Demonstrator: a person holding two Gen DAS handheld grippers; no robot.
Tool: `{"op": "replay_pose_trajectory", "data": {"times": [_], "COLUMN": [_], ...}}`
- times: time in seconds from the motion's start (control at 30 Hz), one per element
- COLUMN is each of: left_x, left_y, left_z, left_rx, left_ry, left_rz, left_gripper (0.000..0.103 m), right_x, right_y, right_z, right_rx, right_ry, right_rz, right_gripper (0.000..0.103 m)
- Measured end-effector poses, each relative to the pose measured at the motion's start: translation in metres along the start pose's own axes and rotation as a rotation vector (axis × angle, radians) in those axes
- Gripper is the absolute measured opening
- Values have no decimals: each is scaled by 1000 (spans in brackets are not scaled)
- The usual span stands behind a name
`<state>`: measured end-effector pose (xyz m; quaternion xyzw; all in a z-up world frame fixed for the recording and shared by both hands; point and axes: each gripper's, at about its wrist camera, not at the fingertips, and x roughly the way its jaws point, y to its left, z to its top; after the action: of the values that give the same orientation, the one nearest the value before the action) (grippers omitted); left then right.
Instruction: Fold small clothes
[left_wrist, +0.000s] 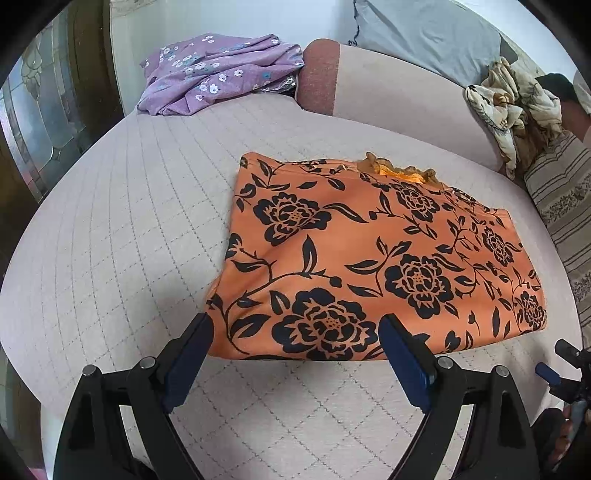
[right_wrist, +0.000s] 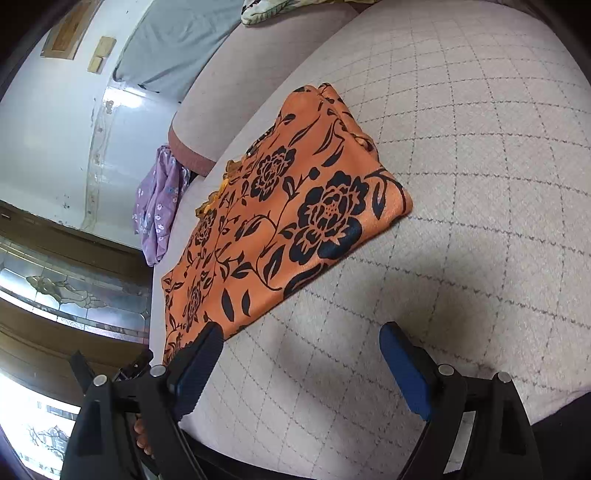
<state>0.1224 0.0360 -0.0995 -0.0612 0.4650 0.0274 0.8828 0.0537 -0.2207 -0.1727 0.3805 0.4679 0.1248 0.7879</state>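
An orange garment with black flowers lies folded into a rectangle on the quilted bed cover. My left gripper is open and empty, its blue-padded fingers just in front of the garment's near edge. My right gripper is open and empty, over the bare cover beside the same garment, its left finger close to the near corner. The right gripper's tip shows at the right edge of the left wrist view.
A purple flowered cloth lies bunched at the far left of the bed. A crumpled cream cloth sits at the far right near a striped pillow. A bolster runs along the back. A wooden glass-paned door stands beside the bed.
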Motion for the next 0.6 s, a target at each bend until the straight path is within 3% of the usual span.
{"op": "replay_pose_trajectory", "data": {"times": [0.33,0.6], "left_x": [6,20], "left_y": [-9,-17], "left_z": [1,3], "left_rx": [13,18], "left_ry": [6,21], "left_rz": [3,14], "left_gripper": [91,91], "right_x": [-3,-6], "right_y": [-2,-4], "right_z": [6,33], "right_rx": [17,24], "right_ry": [-20,-58], "right_rz": [9,-41], "right_gripper": [89,89]}}
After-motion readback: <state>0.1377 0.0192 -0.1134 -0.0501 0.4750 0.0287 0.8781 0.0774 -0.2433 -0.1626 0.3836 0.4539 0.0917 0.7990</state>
